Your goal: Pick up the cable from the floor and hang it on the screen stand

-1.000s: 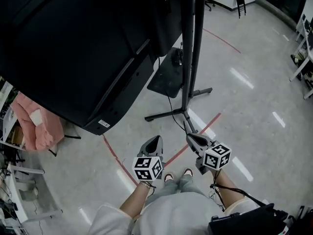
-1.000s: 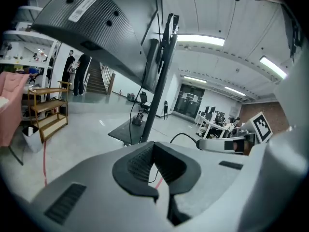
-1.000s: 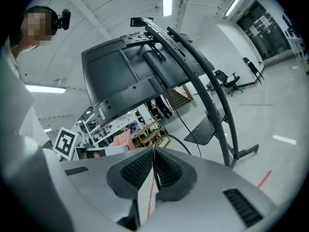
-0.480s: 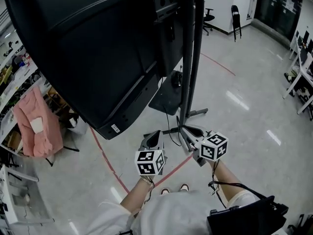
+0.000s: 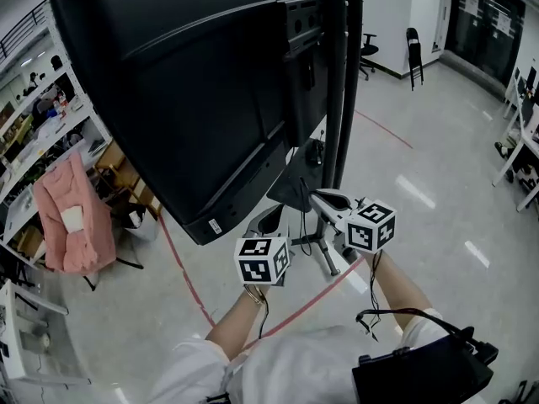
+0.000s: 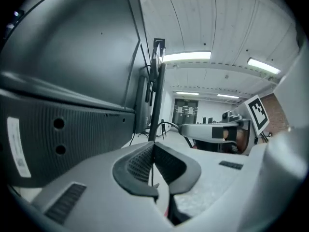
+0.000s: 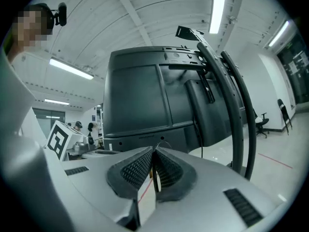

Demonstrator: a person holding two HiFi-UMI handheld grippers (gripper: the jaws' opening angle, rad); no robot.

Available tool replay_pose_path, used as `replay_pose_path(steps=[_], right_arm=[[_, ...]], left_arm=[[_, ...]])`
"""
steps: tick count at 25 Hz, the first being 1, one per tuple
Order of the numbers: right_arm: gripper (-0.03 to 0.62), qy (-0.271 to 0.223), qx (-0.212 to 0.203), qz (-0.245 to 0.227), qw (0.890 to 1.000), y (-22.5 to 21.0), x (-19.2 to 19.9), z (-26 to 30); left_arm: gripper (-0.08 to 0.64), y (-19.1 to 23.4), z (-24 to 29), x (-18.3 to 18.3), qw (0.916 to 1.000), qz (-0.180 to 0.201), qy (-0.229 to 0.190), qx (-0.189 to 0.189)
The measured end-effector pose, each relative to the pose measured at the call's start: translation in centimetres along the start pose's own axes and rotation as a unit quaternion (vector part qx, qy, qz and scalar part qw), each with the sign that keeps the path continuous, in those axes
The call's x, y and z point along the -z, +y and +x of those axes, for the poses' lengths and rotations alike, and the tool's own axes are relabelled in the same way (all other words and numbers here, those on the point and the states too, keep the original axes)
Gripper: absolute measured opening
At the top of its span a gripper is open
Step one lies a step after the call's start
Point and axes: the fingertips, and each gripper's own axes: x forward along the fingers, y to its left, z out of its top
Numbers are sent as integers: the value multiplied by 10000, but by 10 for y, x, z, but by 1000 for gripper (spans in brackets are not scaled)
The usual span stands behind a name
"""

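1. Two tongs, both mine, both fully closed. The left gripper [image 6: 153, 148] has its ribbed pads pressed together on the thin black cable [image 6: 152, 170]. The right gripper [image 7: 153, 152] pinches the same cable, which shows as a dark line in the seam of its pads.
2. One short span of cable is up off the floor and arcs from my left jaws across to my right tongs. Its long axis therefore lies side to side between my two tips.
3. Beyond both tips rises the black twin-post screen stand [image 5: 337, 99]. It is dead ahead of the left jaws, and ahead and to the right of the right jaws. From the head view my right tongs look the nearer to the posts.
4. Up above both tongs, on the back of the large black flat screen [image 5: 185, 91], sits the black metal mounting bracket [image 5: 299, 23]. I judge the hang must go upward and forward, right tongs leading.
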Motion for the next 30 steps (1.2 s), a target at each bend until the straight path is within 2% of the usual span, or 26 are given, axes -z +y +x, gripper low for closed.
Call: replay_pose_path(steps=[12,18,22,30], right_arm=[[29,-316,-359,-842,9953,14,-121,24],[29,-599,-438,-1154,9905,11,-189,34],[29,-731,-493,-1424,9859,13,-231,36],[29,-883,-500,-1732,9796,9,-295,39]], left_arm=[[3,6,-5,-103,9965,527,-582,-289],[3,10,5,-163,9960,450,-717,-281],[3,4,2,-205,9920,690,-998,-346],[3,3,10,-252,9913,700,-1049,-381]])
